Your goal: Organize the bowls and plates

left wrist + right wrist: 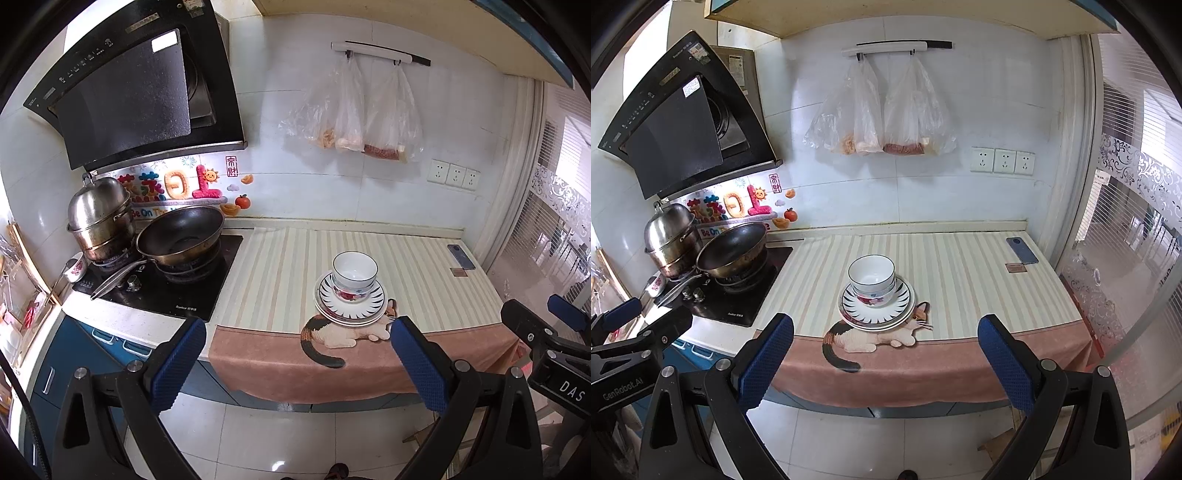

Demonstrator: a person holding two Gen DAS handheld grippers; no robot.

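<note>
Bowls (354, 275) sitting stacked on plates (349, 308) near the bench's (424, 273) front edge.
Left gripper (297, 363) and right gripper (885, 362) are hovering wide apart, holding nothing.

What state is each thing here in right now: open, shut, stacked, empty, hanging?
Left gripper: open, holding nothing.
Right gripper: open, holding nothing.
Bowls: nested, top one empty.
Plates: stacked under the bowls.
Wok: empty, on the stove.
Steamer pot: lid on.
Plastic bags: hanging.

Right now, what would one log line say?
left gripper: open, empty | right gripper: open, empty | bowls: stacked on plates | counter
</note>
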